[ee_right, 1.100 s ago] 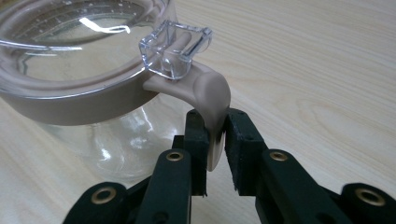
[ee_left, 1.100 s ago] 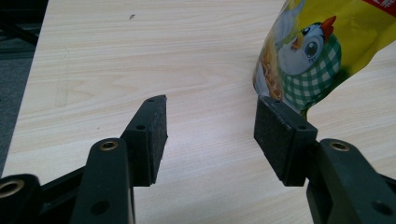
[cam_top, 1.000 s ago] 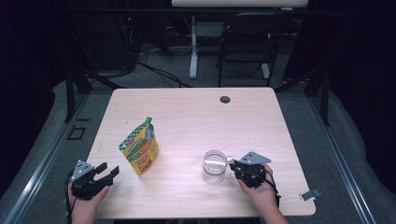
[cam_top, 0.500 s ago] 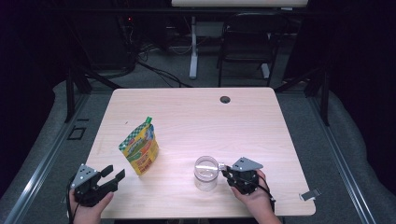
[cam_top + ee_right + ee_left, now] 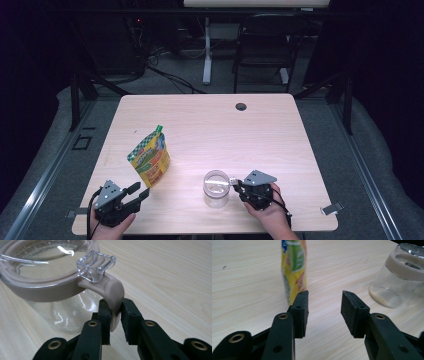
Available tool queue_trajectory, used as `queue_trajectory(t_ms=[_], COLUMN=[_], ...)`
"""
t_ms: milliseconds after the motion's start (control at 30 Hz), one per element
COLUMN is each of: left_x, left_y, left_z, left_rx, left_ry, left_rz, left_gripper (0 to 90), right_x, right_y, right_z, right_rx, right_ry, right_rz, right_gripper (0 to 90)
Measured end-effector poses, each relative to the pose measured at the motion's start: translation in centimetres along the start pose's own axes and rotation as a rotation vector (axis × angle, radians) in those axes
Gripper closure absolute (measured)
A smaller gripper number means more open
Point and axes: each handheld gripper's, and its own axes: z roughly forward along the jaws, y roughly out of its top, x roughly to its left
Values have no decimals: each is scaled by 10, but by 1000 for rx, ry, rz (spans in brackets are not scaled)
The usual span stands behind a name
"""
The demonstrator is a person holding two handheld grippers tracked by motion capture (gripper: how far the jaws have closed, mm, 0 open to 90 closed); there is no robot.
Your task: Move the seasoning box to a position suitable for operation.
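Observation:
A yellow and green snack pouch [image 5: 149, 157] stands upright on the wooden table [image 5: 210, 125], left of centre. My left gripper [image 5: 139, 190] sits near the front left edge, just short of the pouch [image 5: 294, 267]. Its jaws have just been closing, and my left gripper [image 5: 324, 305] is open with nothing between the pads. A clear jar [image 5: 216, 187] with a beige rim stands near the front centre. My right gripper [image 5: 236, 186] is beside it on the right. In the right gripper view my right gripper [image 5: 115, 312] is shut on the jar's beige tab [image 5: 113, 295].
A small dark grommet hole [image 5: 241, 106] lies near the table's far edge. A chair [image 5: 265, 45] and desk legs stand beyond the table. The jar [image 5: 399, 277] appears at the upper right of the left gripper view. Bare wood lies across the far half.
My right gripper has drawn the jar left and nearer the front edge. My left gripper has shifted right toward the pouch, with its jaws narrower than before.

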Motion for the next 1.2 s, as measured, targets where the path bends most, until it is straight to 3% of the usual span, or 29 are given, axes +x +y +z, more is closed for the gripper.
queue_trajectory(t_ms=[200, 367, 667, 800, 900, 1200], left_x=[-10, -15, -19, -21, -23, -34], left_y=[1, 1, 4, 5, 7, 14], left_z=[8, 16, 22, 26, 29, 37], left_rx=[17, 37, 44, 41, 48, 53], left_ry=[-30, -56, -100, -119, -137, -148], left_rz=[28, 56, 52, 51, 57, 82], left_gripper=[609, 634, 665, 702, 751, 894], right_x=[6, 3, 7, 6, 5, 8], right_y=[1, 1, 2, 3, 6, 19], right_z=[1, -5, -28, -35, -39, -45], right_rx=[0, 1, -48, -72, -80, -105], right_ry=[22, 69, 72, 59, 86, 52], right_rz=[-11, 47, 55, 89, 139, 176], right_gripper=[778, 709, 636, 603, 652, 834])
